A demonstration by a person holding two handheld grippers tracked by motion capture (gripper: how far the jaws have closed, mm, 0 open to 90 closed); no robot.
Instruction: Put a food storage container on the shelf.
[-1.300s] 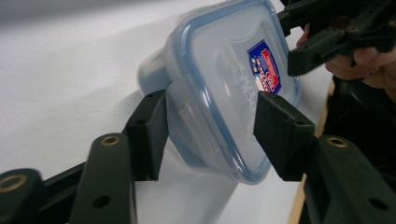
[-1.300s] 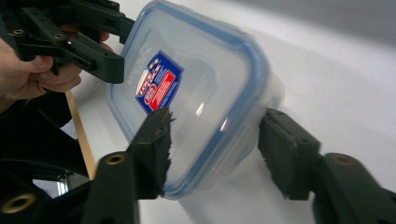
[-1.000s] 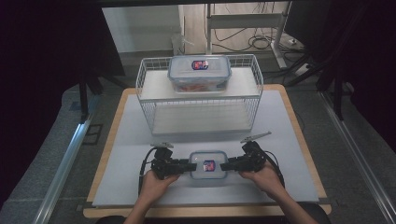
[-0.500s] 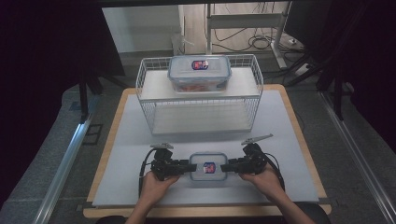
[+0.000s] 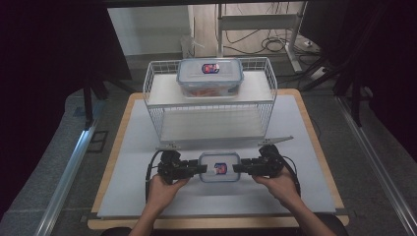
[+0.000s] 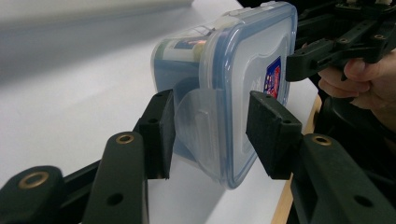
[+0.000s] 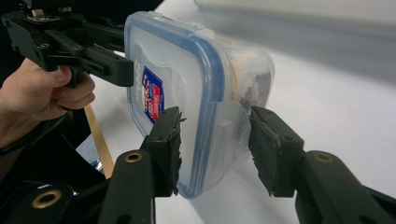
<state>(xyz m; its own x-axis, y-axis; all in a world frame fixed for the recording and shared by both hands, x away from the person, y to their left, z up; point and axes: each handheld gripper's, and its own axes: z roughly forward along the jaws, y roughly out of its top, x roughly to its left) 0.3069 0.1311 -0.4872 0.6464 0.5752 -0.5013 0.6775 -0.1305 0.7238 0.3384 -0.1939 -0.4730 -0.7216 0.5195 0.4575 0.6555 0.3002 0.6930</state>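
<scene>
the small clear plastic box with a blue-rimmed lid (image 5: 219,167) sits near the front of the grey table mat (image 5: 314,147), its red-and-blue label (image 6: 273,77) too blurred to read. the left gripper (image 5: 197,168) and right gripper (image 5: 240,167) each clamp one end. behind stands a white wire rack (image 5: 152,93) bearing a similar larger box (image 5: 210,77).

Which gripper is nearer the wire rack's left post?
Left. The left gripper grips the small container's left end, below that post; the right gripper grips its right end.
</scene>
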